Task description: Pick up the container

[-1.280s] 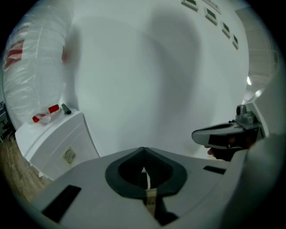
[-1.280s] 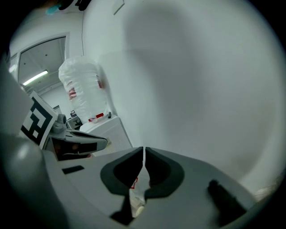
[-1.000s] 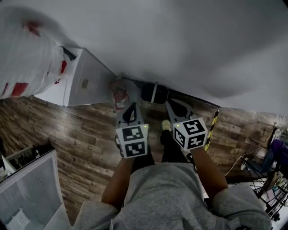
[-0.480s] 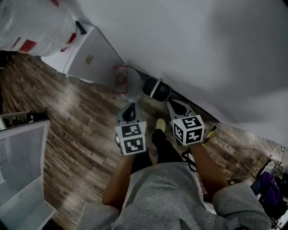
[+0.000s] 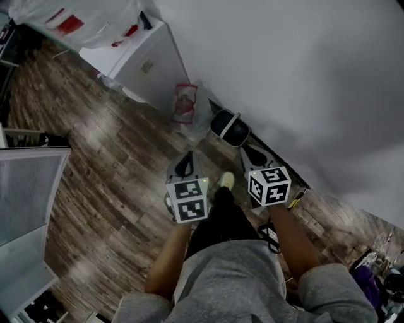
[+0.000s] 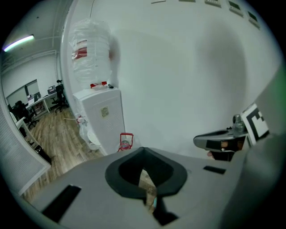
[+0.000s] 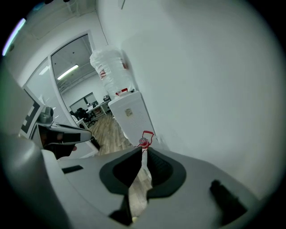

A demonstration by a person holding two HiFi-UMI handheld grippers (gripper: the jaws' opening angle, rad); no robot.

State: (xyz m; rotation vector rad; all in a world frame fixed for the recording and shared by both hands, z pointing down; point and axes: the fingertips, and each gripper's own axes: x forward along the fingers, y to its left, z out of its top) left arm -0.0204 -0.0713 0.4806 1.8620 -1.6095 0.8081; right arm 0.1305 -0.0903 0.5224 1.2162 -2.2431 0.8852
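Note:
A clear container with red handles [image 5: 185, 105] stands on the wood floor against the white wall, beside a white cabinet. It shows small and far ahead in the left gripper view [image 6: 125, 142] and in the right gripper view [image 7: 143, 140]. My left gripper [image 5: 184, 165] and right gripper [image 5: 252, 155] are held side by side at waist height, well short of it. In the gripper views the left gripper [image 6: 143, 150] and the right gripper [image 7: 144, 150] are both shut with nothing between the jaws.
A white cabinet [image 5: 148, 60] carries a plastic-wrapped bottle [image 5: 82, 19]. A dark round object with a white band [image 5: 230, 128] lies by the wall [image 5: 303, 76], right of the container. A white mesh panel [image 5: 25, 195] stands at the left. My shoe [image 5: 226, 181] is between the grippers.
The view has swung: the cabinet, the container and the dark round object have slid up and to the right. Both grippers have stayed shut and side by side.

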